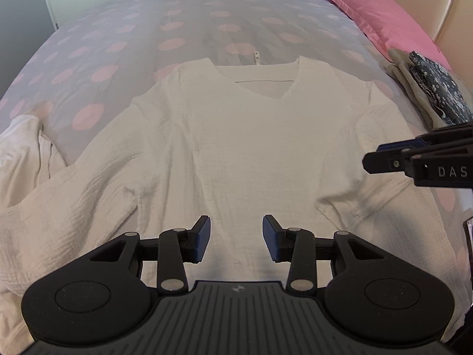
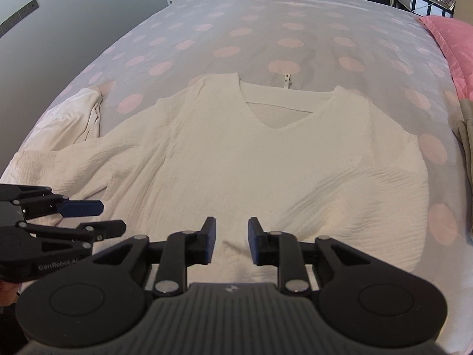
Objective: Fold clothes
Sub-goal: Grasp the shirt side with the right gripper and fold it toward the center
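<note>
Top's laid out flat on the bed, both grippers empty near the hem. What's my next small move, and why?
Probably take the right gripper to the right sleeve and pinch its outer edge, ready to fold it inward. The white top lies face up with both sleeves spread, and both the right and left gripper hang open above the cloth, holding nothing.

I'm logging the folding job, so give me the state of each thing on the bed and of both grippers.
White top: spread flat, unfolded, neckline away from grippers.
Left gripper: open, empty, over the hem.
Right gripper: open, empty, over the hem.
Crumpled white garment: bunched, unfolded.
Folded clothes: stacked by pink pillow.
</note>
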Available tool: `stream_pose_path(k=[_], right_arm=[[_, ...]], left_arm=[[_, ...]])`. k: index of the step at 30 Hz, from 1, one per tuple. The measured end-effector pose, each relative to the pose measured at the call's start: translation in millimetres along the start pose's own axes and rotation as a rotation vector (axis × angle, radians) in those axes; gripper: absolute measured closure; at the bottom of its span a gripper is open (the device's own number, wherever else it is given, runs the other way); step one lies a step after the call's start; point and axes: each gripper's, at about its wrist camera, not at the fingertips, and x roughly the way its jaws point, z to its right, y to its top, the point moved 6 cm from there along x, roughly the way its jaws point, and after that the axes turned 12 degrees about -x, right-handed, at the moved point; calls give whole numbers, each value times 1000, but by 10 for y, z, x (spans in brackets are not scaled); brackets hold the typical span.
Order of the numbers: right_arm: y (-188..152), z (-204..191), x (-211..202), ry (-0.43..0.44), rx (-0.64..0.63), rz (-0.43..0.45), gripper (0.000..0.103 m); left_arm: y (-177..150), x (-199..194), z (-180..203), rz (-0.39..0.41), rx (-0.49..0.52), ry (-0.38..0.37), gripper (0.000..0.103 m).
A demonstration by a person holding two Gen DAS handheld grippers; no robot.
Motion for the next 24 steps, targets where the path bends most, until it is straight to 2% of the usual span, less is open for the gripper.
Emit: stream_pose_path(k=[6,9,14,17,21,23,24], right_arm=[[-93,363,-139,-71,68,8,69],[-251,639,-182,-127,119,-29,68],[-538,1050,-226,-193,206,-92,68],[-666,1233,-246,-228,232,-114,68],[-811,1489,-256,-275,276,-129,67],[-880,1623,-241,-288,303,-136,67],[-914,1691,-229,-291,314,-138,67]], left_arm=[[-75,28,198,31,84,-63,65],[-77,93,319,32,109,-89,59],[-55,240,571,22,128,-134,56],[5,381,742,18,123,-136,56],[142,615,941,6,52,-154,56],[209,757,1014,-22,4,-161,61],[237,816,1039,-34,-15,-163,72]])
